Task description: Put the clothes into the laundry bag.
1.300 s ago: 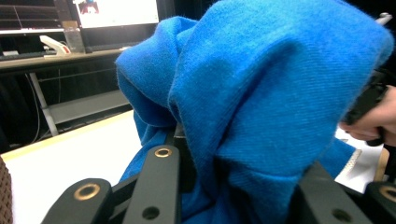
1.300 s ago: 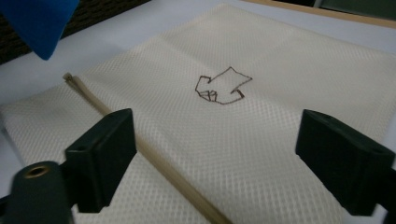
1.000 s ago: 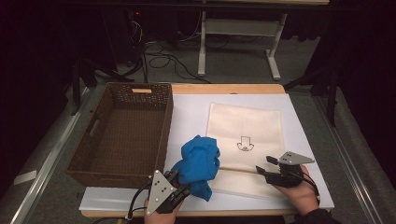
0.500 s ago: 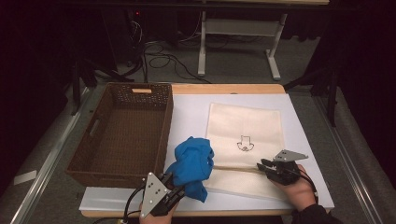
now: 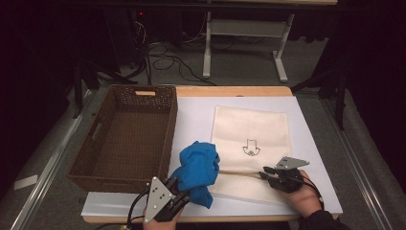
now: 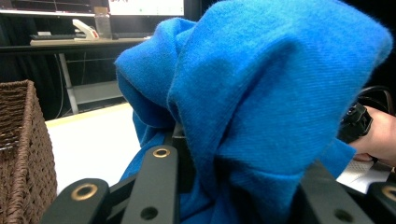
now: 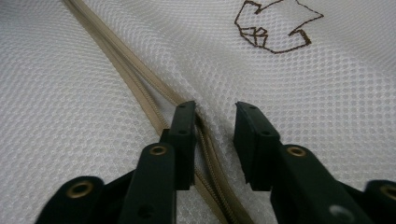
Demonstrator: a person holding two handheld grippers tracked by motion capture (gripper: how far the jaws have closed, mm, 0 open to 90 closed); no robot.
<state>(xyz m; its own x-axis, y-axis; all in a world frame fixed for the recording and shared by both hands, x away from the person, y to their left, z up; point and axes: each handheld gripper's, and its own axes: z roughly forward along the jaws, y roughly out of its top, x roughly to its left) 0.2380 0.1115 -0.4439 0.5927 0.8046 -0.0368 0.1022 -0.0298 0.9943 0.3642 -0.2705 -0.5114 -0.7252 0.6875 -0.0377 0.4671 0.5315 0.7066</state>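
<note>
My left gripper (image 5: 184, 194) sits at the table's near edge, shut on a crumpled blue cloth (image 5: 198, 167). In the left gripper view the blue cloth (image 6: 261, 93) drapes over both jaws of my left gripper (image 6: 238, 163) and hides their tips. A cream mesh bag (image 5: 251, 127) with a small brown logo (image 5: 249, 147) lies flat to the right. My right gripper (image 5: 264, 172) rests on its near part. In the right gripper view my right gripper (image 7: 215, 135) is open, its jaws standing on the mesh bag (image 7: 327, 93) beside the tan zipper (image 7: 116, 70).
A brown wicker basket (image 5: 172, 124) with nothing in it stands at the left, close to the blue cloth. A white board (image 5: 196, 120) covers the tabletop under the bag. Beyond the table are desk legs and cables on the floor.
My left gripper has drawn slightly left and toward the near edge with the blue cloth. My right gripper has shifted a little left along the zipper.
</note>
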